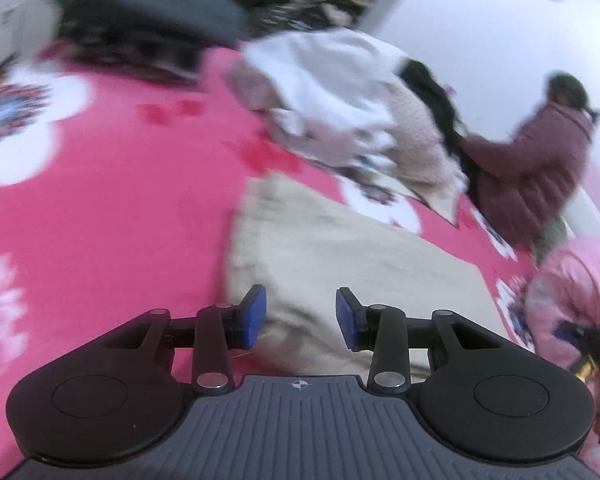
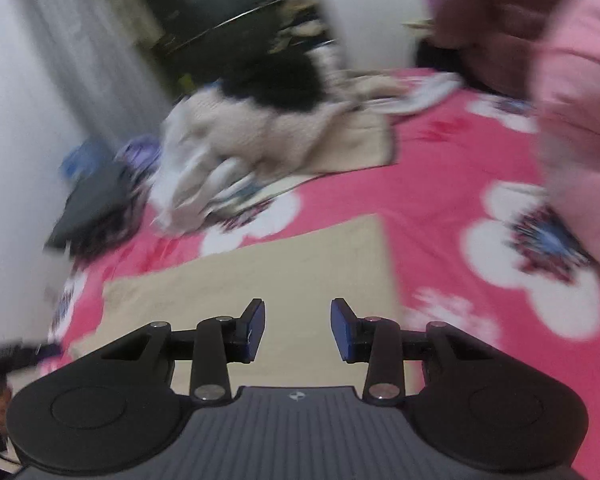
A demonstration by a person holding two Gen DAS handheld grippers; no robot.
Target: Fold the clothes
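Note:
A beige folded garment (image 1: 340, 256) lies flat on the pink flowered bedspread (image 1: 112, 184). My left gripper (image 1: 301, 318) hovers open over its near left corner, nothing between the blue pads. In the right wrist view the same beige garment (image 2: 284, 264) is a flat rectangle, and my right gripper (image 2: 298, 330) stands open above its near edge, holding nothing. A heap of white and cream clothes (image 1: 340, 108) lies farther back; from the right wrist that heap (image 2: 260, 140) sits at the middle left. Both views are motion-blurred.
A person in a maroon padded jacket (image 1: 536, 168) sits at the bed's far right edge. A pink sleeve (image 2: 580, 120) fills the right side. Dark clothes (image 1: 140, 24) lie at the far left of the bed, with a white wall (image 1: 500, 20) behind.

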